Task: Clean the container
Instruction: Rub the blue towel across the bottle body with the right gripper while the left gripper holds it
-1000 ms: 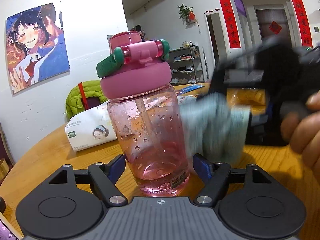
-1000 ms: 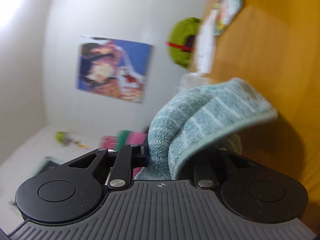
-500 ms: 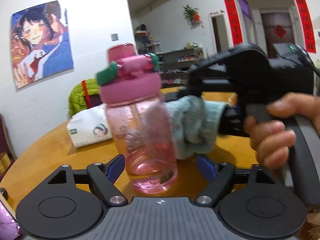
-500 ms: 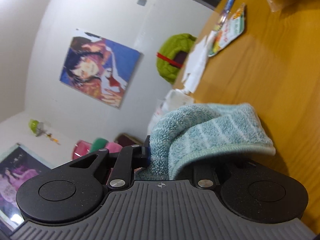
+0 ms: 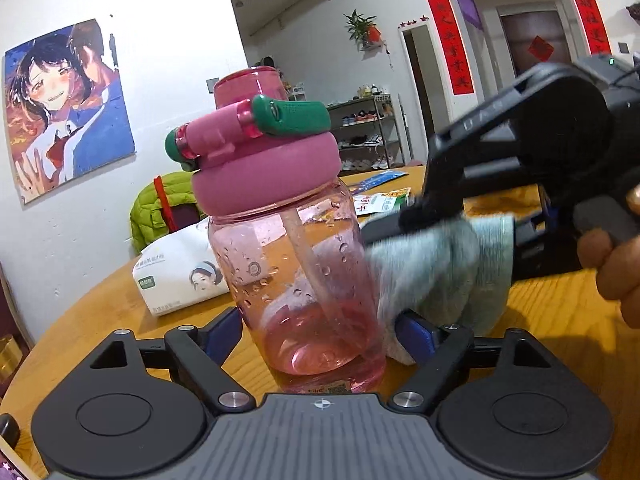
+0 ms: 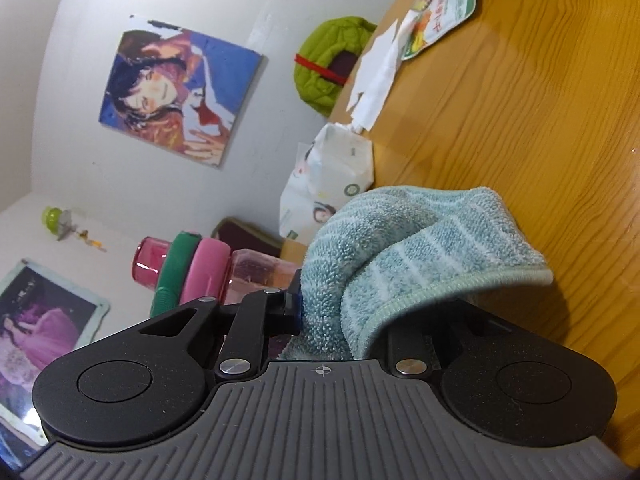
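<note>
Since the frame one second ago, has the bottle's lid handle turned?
Yes. The green handle of the pink bottle has swung from the poster side toward the doorway side.

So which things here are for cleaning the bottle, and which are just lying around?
For the job:
- pink bottle
- blue cloth, clamped in the right gripper
- left gripper, its jaws either side of the bottle

Just lying around:
- tissue pack
- snack packets
- green jacket
- poster
</note>
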`<state>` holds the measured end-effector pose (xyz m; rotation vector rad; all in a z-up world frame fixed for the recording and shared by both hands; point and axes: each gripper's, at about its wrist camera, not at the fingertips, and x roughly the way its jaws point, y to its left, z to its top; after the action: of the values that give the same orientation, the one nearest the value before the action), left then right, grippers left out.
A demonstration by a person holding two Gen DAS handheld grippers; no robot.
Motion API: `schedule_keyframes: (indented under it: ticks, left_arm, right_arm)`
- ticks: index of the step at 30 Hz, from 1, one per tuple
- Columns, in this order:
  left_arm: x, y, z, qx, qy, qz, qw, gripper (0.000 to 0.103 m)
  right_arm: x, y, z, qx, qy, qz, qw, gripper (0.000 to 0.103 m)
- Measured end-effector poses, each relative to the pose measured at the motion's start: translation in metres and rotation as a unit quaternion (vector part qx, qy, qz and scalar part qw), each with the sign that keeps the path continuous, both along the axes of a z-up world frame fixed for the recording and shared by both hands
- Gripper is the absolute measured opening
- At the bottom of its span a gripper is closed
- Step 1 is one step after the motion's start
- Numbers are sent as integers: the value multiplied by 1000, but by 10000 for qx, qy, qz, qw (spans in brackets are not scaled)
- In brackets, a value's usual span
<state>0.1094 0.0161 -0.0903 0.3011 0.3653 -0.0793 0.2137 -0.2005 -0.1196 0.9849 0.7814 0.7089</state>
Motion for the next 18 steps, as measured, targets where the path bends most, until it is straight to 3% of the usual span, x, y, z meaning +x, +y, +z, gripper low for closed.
schedule_keyframes:
  ticks: [4,7,13,17,18]
  left_arm:
    - [-2,-2,0,15,-16,-22,10000,79]
    - [-3,-4,0,30,-20,-7,10000,79]
    - [-8,-3,1,-57,0,-11,10000,78]
    - [-10,-5,0,4,-16,4,10000,78]
    - [-10,-5,0,-8,-17,5,10000,78]
  right_arm:
    - [-3,-8,5,313,-496,-405,9975,26]
    - [7,0,-7,817,-183,-83,9965,26]
    - [6,2,-16,511,275,-61,9983,26]
    - [-2,-3,-6,852,-109,-98,9963,26]
    - [-6,-8,-3,1207,-281,-83,9923,26]
